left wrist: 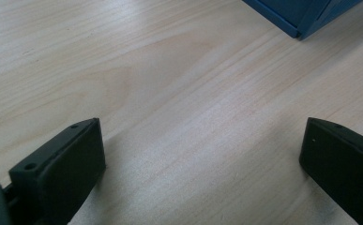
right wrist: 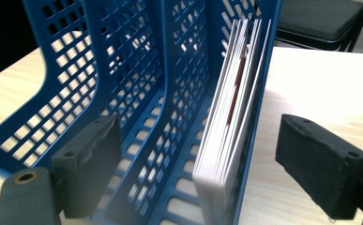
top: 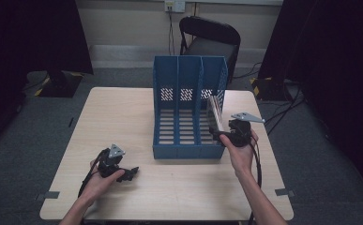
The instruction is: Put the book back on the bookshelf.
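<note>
Right gripper (top: 221,132) is released: jaws stand wide apart, pads pressing on nothing. In the right gripper view its opening (right wrist: 198,164) lines up with the near end of the booklet stack (right wrist: 230,117), with clear air on both sides of the stack. No contact that I can see.

Booklet stack sits upright in the rightmost compartment of the blue file rack (top: 188,110), leaning against the rack's right outer wall. White page edges face the gripper, and there is a dark red streak on one cover. In the high view the stack (top: 215,112) pokes up above the low front part of the rack.

The rack has three compartments with slotted floors and perforated dividers. The left and middle ones show nothing inside. It stands roughly mid-table, open front toward the person.

Left gripper (top: 131,173) is also released, jaws spread wide, low over bare wood at the near left of the table (top: 123,112) and well apart from the rack. The left gripper view shows wood grain between the jaws and a blue rack corner (left wrist: 301,18) at the top edge.

Black chair (top: 209,40) stands behind the table.
</note>
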`<state>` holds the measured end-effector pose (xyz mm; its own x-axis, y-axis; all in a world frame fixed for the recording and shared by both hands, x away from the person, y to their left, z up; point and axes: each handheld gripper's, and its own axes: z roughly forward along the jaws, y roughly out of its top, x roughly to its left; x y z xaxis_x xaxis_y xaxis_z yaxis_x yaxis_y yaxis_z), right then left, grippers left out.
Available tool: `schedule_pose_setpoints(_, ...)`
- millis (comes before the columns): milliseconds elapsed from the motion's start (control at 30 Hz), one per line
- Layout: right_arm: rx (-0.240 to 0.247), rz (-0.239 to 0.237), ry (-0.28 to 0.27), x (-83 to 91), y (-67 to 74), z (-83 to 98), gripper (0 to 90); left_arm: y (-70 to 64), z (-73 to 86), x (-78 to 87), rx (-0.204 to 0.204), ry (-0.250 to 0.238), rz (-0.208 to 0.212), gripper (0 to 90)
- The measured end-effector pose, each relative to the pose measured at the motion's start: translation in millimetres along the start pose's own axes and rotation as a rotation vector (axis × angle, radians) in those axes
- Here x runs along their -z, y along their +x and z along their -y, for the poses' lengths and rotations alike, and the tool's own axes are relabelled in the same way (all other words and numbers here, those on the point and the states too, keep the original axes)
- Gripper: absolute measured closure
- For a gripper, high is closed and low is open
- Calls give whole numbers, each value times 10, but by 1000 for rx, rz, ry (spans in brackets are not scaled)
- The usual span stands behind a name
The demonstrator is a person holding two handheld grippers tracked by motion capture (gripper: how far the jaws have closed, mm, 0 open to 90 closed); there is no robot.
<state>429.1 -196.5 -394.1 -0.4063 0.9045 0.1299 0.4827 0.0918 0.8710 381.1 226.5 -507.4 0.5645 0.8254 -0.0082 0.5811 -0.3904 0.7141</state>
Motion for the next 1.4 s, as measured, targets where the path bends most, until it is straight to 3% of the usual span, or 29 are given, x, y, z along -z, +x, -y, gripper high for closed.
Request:
schedule_pose_setpoints(300, -10, -49, 0, 247, -89, 174, 140, 15, 10, 11, 3, 1, -3, 0)
schedule_pose_setpoints(467, 9, -67, 18, 367, -114, 298, 140, 22, 18, 22, 5, 3, -7, 0)
schedule_pose_setpoints(733, 19, -88, 55, 481, -188, 599, 139, 27, 32, 33, 11, 0, -12, 0)
schedule_pose_setpoints(1100, 51, -91, 198, 474, -334, 985, 140, 18, 41, 41, 16, -2, -20, 1)
schedule_pose_setpoints(1233, 50, -80, 246, 385, -389, 1083, 143, 14, 42, 43, 19, -2, -23, 2)
schedule_pose_setpoints(1400, 103, -50, 331, 214, -362, 1146, 163, 14, 42, 42, 19, -2, -23, 2)
